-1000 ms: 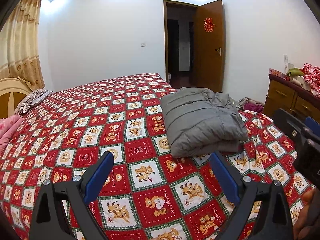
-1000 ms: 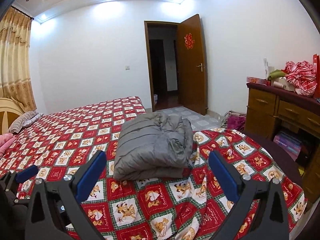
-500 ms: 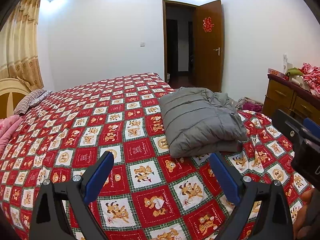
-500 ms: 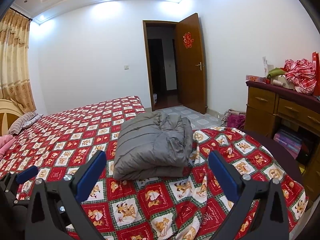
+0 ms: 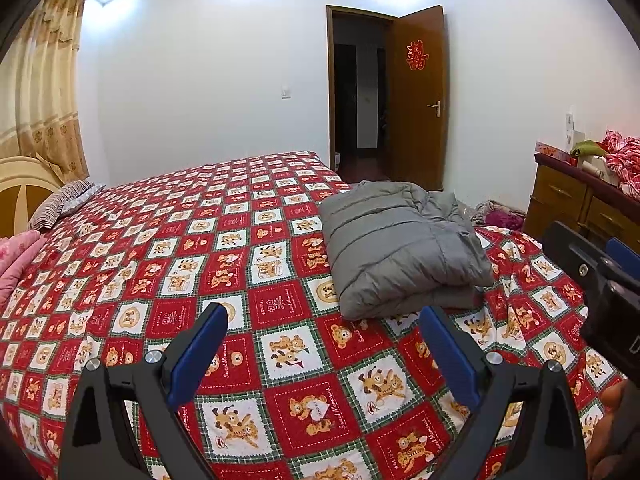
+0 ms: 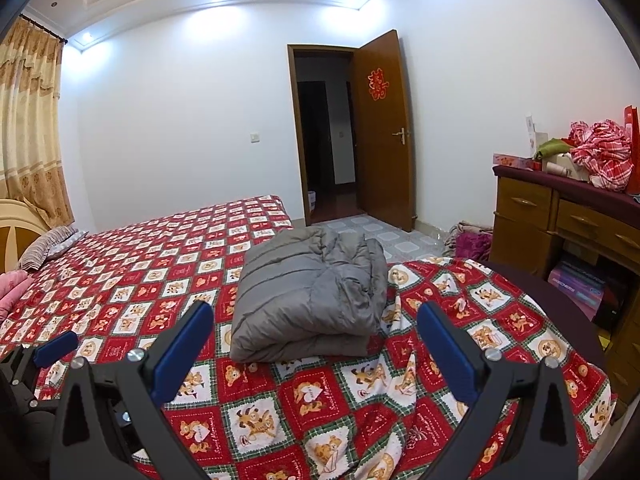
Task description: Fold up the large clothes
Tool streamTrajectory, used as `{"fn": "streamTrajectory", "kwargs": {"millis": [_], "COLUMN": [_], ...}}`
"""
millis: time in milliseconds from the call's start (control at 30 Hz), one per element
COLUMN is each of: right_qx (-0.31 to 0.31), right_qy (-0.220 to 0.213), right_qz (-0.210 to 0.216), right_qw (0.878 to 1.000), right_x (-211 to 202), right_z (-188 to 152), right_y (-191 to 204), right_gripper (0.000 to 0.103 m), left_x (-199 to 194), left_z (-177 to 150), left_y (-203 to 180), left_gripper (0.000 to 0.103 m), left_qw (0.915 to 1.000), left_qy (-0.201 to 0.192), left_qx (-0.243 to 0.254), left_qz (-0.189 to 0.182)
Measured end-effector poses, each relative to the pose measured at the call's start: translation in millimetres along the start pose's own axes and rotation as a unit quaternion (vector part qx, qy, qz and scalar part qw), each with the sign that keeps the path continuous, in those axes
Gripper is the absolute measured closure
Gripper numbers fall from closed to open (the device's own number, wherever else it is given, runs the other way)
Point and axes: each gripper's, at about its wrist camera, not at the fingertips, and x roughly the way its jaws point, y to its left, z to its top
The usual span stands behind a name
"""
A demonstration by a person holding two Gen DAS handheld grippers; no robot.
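Observation:
A grey puffer jacket (image 5: 400, 244) lies folded into a thick bundle on the bed (image 5: 180, 248), near its foot edge; it also shows in the right wrist view (image 6: 312, 288). My left gripper (image 5: 324, 332) is open and empty, held above the bedspread short of the jacket and a little to its left. My right gripper (image 6: 316, 330) is open and empty, held above the bed just in front of the jacket. Neither touches the jacket. The right gripper shows at the right edge of the left wrist view (image 5: 600, 280).
The bed has a red patterned bedspread (image 6: 160, 264), a striped pillow (image 5: 64, 200) and pink bedding (image 5: 16, 256) at the head. A wooden dresser (image 6: 560, 220) with red cloth (image 6: 600, 152) stands at right. An open door (image 6: 384, 128) and floor clothes (image 6: 472, 240) lie beyond.
Both grippers have drifted slightly, so the jacket sits a little lower in both views. Both stay open and the jacket has not moved.

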Motion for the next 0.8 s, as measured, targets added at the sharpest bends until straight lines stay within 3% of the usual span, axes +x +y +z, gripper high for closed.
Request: {"fn": "streamTrajectory", "kwargs": {"millis": [800], "right_qx": [0.005], "right_qy": [-0.008], "right_qz": [-0.001], "right_qw": [1.0], "right_x": [-6.8], "right_z": [1.2], "right_y": [2.2], "right_gripper": [0.0], "left_x": [1.1], "left_z": [1.4], "left_y": [0.4], "left_gripper": [0.006], "left_qw": [0.9999], "left_qy": [0.001], "left_qx": [-0.009], "left_qz": [0.007]}}
